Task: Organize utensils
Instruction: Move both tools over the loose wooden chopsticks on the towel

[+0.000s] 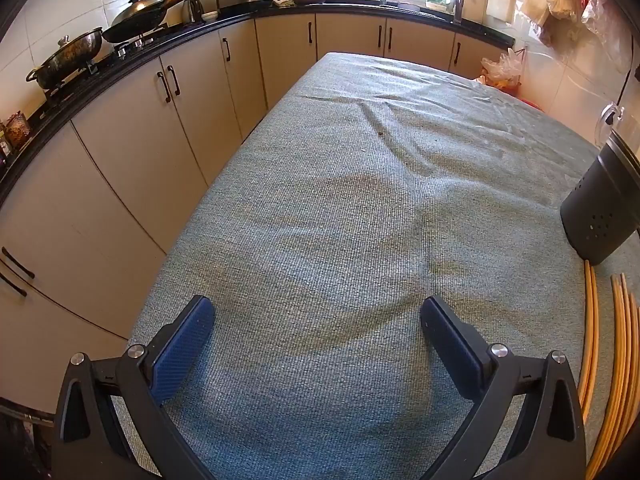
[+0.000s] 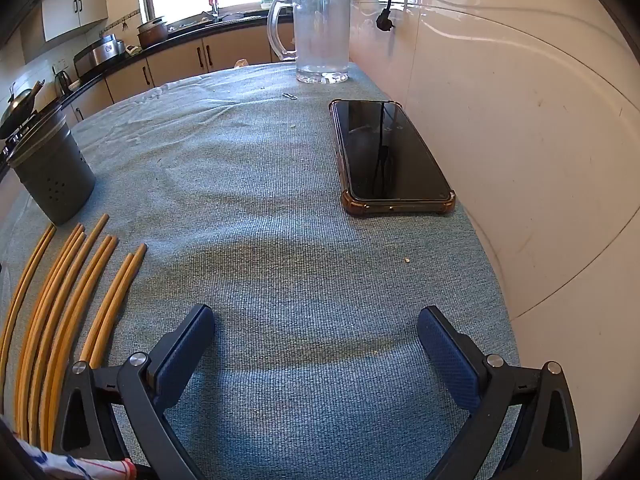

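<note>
Several wooden chopsticks (image 2: 80, 300) lie side by side on the blue-green tablecloth (image 2: 280, 240), at the left in the right wrist view and at the far right edge in the left wrist view (image 1: 616, 360). A dark perforated utensil holder (image 2: 52, 172) stands upright just beyond them; it also shows in the left wrist view (image 1: 600, 208). My left gripper (image 1: 318, 312) is open and empty, low over bare cloth, left of the chopsticks. My right gripper (image 2: 316, 320) is open and empty, to the right of the chopsticks.
A phone (image 2: 388, 156) in a brown case lies screen up near the white wall (image 2: 520, 160). A glass mug (image 2: 320, 36) stands at the table's far end. Kitchen cabinets (image 1: 160, 140) and a counter with woks (image 1: 136, 16) run along the left.
</note>
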Motion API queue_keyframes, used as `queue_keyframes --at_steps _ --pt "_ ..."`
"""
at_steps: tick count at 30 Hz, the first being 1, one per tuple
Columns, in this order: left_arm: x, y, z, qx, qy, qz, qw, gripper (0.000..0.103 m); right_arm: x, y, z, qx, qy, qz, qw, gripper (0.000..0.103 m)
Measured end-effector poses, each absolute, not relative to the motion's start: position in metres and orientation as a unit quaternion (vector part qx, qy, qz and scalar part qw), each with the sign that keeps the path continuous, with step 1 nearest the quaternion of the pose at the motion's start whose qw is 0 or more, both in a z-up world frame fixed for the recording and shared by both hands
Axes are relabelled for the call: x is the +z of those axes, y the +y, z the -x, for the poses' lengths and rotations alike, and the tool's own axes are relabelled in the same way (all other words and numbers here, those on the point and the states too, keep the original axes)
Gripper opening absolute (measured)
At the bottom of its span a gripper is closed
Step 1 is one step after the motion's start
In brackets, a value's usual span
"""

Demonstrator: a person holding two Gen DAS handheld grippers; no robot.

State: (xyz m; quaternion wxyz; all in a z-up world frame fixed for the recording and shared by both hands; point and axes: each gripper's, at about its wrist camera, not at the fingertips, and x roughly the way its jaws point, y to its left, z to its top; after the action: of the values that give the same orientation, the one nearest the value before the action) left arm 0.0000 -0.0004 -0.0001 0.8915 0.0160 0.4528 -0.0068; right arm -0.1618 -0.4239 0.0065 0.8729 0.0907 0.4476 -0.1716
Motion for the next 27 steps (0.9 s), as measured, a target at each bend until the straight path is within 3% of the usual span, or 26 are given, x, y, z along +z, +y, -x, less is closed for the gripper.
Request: queue_keyframes --at_steps 13,27 --pt "0.011 -0.007 0.043 0.004 0.461 0.019 0.887 0.103 0.007 -0.413 0.161 -0.205 0.458 -0.105 0.858 0.103" --pt "0.093 -0.04 0.147 -0.035 0.35 0.034 0.936 0.103 0.023 -0.38 0.213 -0.229 0.443 -0.133 0.856 0.102"
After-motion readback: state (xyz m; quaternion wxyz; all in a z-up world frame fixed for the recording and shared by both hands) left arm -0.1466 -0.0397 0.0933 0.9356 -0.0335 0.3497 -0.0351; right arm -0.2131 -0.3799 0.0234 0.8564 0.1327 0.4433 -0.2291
